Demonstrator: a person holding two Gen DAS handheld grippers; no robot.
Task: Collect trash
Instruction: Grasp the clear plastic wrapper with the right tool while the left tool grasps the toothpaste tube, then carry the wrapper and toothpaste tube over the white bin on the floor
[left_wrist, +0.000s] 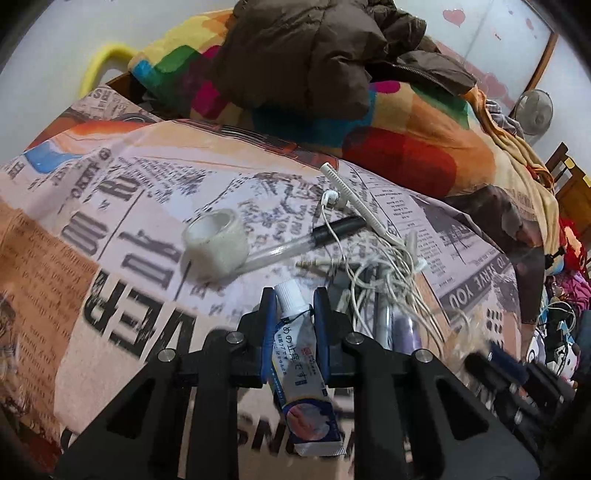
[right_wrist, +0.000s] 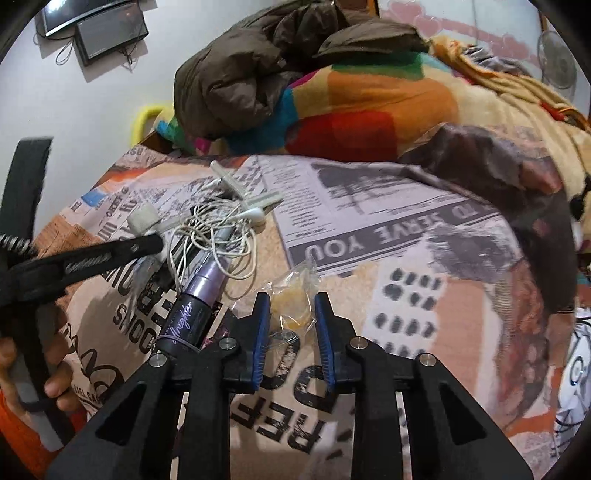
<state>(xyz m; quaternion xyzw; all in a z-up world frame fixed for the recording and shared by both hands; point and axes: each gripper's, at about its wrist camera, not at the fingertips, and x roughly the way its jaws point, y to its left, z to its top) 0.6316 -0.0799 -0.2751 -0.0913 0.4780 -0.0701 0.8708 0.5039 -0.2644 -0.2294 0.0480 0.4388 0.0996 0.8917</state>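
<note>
Both tools are busy with pieces of trash on the bed.
The left tool (left_wrist: 294, 301) grips one small tube (left_wrist: 295, 354); the right tool (right_wrist: 291, 310) is open around one clear wrapper (right_wrist: 293, 304) and, I think, must close next. Nearby: one tape roll (left_wrist: 216, 243), one earphone tangle (right_wrist: 212, 236), one purple bottle (right_wrist: 197, 302).

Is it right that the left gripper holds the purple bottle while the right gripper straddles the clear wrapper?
No. In the left wrist view the left gripper holds a white tube, not the purple bottle. The right gripper does straddle the clear wrapper.
</note>
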